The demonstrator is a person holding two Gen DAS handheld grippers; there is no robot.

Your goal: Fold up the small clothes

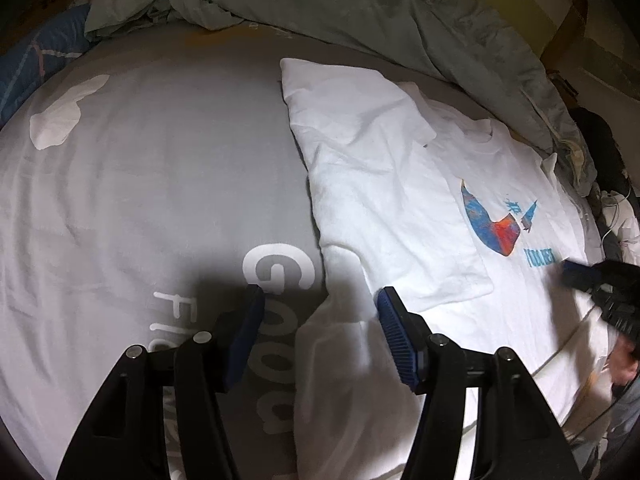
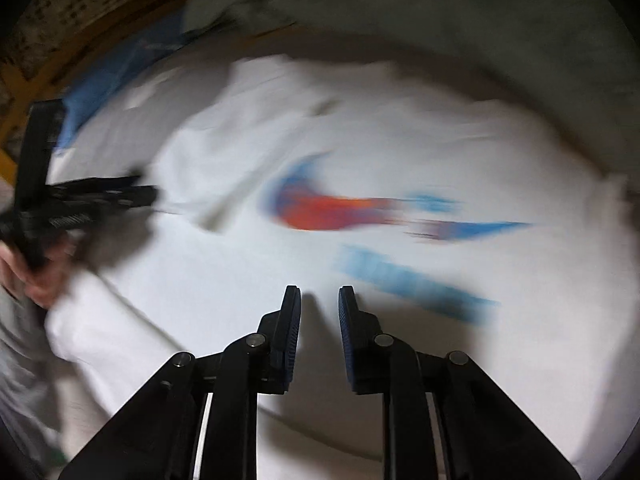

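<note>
- In the left wrist view, we see our left gripper (image 1: 320,300) spread wide with nothing between its blue pads, hovering over the lower edge of the white T-shirt (image 1: 400,184).
- The T-shirt lies flat on the grey bed sheet (image 1: 140,184), its left side folded inward over the body so that the fold partly reaches the red-and-blue print (image 1: 494,224).
- White lettering (image 1: 276,268) on the sheet shows just beside the shirt's left edge and runs under our gripper.
- A rumpled grey-green blanket (image 1: 320,12) is bunched along the far side of the bed.
- At the right edge, our right gripper (image 1: 576,274) sits low over the shirt near the blue text under the print.
- In the right wrist view, everything past the fingers is blurred.
- Our right gripper (image 2: 319,300) has its jaws parted by a narrow gap, holding nothing, above the T-shirt (image 2: 224,280).
- The print (image 2: 332,208) lies ahead of the fingertips.
- The left gripper (image 2: 132,194) and the hand (image 2: 36,276) holding it appear at the left edge over the shirt.
</note>
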